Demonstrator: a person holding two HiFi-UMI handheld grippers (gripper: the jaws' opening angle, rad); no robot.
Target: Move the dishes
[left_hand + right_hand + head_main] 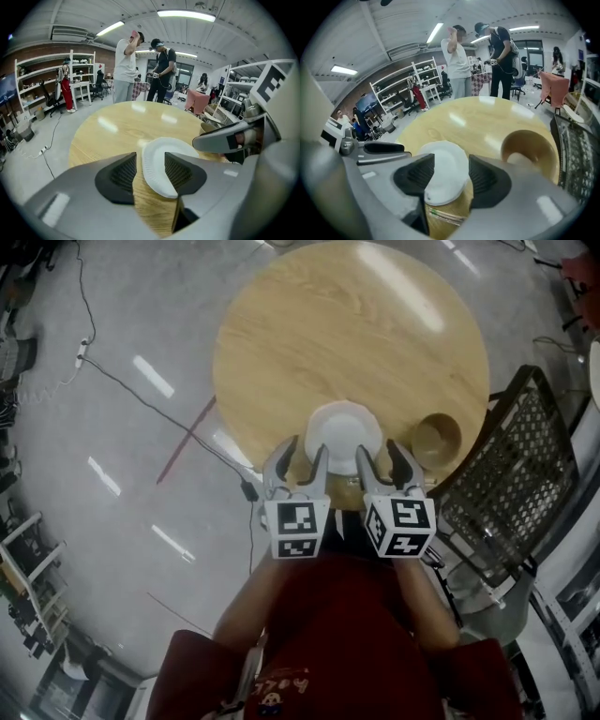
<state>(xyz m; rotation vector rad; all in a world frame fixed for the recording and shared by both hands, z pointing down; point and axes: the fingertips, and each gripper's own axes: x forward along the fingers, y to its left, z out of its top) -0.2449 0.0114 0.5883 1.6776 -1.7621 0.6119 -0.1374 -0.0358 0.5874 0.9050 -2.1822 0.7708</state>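
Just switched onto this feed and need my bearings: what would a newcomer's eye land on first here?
First is the white plate at the near edge of the round wooden table, with a brown bowl just to its right. Both grippers are open at the plate's near rim, the left gripper on its left side and the right gripper on its right, and neither grips it. A black mesh basket stands beside the table on the right.

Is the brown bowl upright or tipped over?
Upright: the brown bowl rests on the round table, mouth up; the head view looks straight into its hollow.
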